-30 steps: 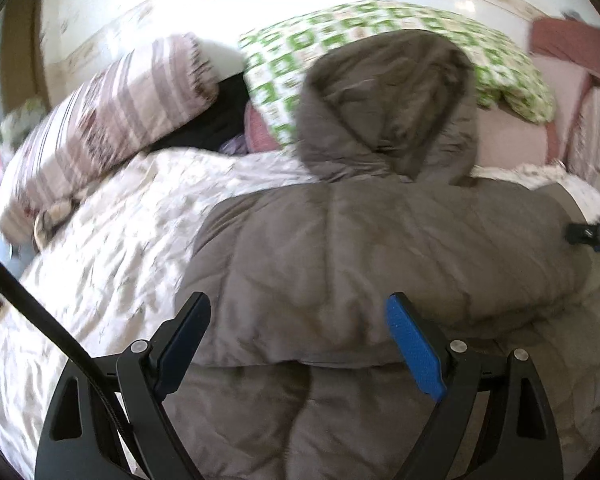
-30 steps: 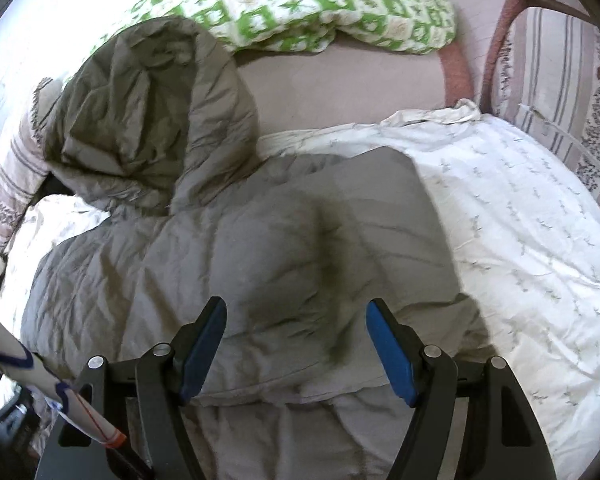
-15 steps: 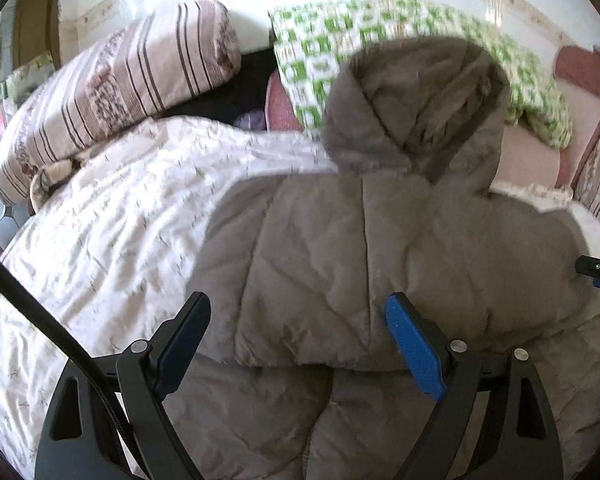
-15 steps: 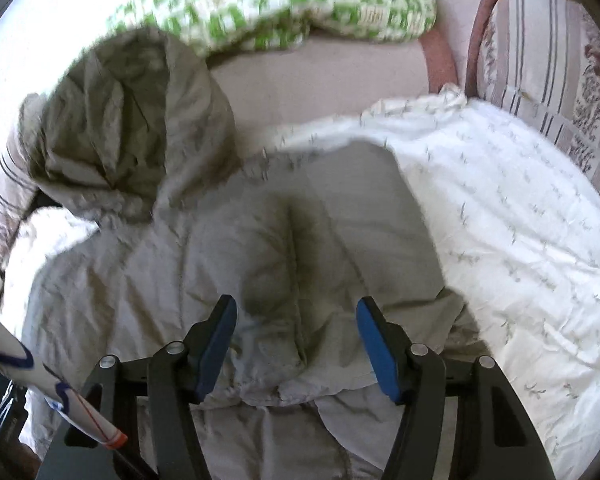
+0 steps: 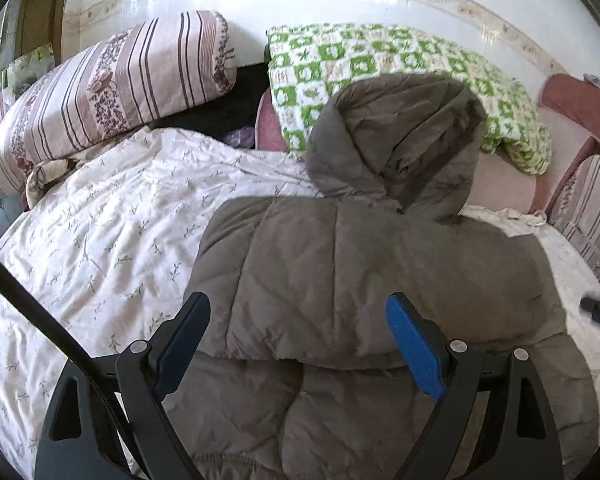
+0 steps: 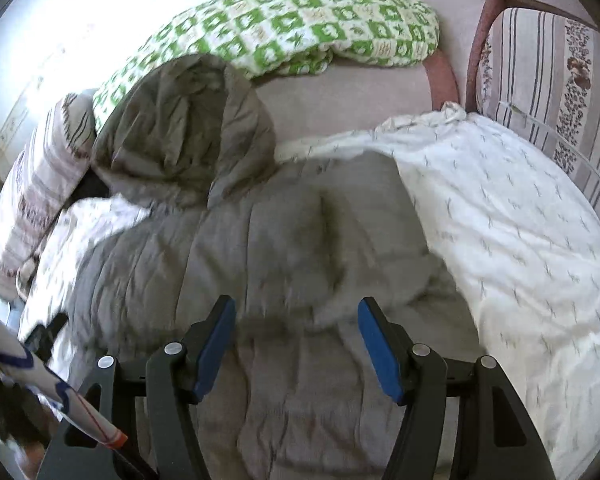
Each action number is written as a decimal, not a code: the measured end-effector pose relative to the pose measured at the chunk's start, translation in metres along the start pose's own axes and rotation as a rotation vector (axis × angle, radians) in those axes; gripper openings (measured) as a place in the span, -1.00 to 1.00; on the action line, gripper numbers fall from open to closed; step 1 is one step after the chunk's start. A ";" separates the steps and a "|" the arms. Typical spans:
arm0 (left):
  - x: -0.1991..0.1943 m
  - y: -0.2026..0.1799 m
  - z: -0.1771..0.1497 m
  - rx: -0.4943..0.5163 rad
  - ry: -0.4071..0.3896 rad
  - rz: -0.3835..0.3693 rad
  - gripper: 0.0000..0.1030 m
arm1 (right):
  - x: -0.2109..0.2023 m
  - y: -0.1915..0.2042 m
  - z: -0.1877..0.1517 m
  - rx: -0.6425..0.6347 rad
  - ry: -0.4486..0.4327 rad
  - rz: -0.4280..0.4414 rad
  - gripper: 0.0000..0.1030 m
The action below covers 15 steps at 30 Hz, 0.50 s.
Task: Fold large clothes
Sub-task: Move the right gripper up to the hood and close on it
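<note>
The bed (image 5: 100, 248), under a white sprigged quilt, carries the coat (image 5: 360, 280), a grey padded one lying across the middle with its hood (image 5: 396, 140) up against the green pillow (image 5: 380, 56) at the head. The folding looks about half done, I judge: the top layer ends in a rounded edge across the body, just ahead of both tongs, with more coat showing beneath it toward the camera, so the sides or sleeves seem turned in while the hood is not yet tucked and the whole has not been doubled into a compact bundle. A striped pillow (image 5: 112, 84) lies at the left of the bed's head, well apart from the coat. The left tongs (image 5: 300, 344) hang released over the folded edge, jaws wide and holding nothing; the right tongs (image 6: 298, 340) are likewise spread and empty above the coat's right half. Against a second ago, the left view has drawn back and swung left, showing more quilt and the whole striped pillow. The right tongs have narrowed somewhat, though they remain spread, and that view is now blurred over the coat's right flap, so the hand is moving. The coat's right edge sits closer in than before.
</note>
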State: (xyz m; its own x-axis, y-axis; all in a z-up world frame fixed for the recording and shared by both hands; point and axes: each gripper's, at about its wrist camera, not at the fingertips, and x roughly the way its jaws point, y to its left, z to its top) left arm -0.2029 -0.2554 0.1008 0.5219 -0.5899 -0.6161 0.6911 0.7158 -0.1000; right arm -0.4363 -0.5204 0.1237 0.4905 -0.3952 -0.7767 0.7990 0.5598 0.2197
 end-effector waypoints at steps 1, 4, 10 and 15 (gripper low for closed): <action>-0.004 0.000 0.001 -0.004 -0.007 -0.004 0.74 | -0.003 0.000 -0.006 0.004 0.007 -0.004 0.33; -0.010 0.006 0.005 -0.021 -0.008 -0.009 0.74 | -0.005 0.005 -0.012 0.009 0.058 -0.005 0.33; -0.015 0.024 0.015 -0.070 0.010 -0.003 0.74 | -0.038 0.043 0.028 -0.006 0.059 0.039 0.33; -0.023 0.038 0.023 -0.131 -0.014 -0.013 0.74 | -0.051 0.083 0.090 0.031 0.074 0.125 0.40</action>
State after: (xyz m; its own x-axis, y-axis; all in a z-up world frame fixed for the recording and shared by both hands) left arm -0.1773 -0.2233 0.1288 0.5206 -0.6043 -0.6031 0.6270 0.7501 -0.2103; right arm -0.3638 -0.5190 0.2345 0.5604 -0.2682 -0.7836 0.7442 0.5783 0.3342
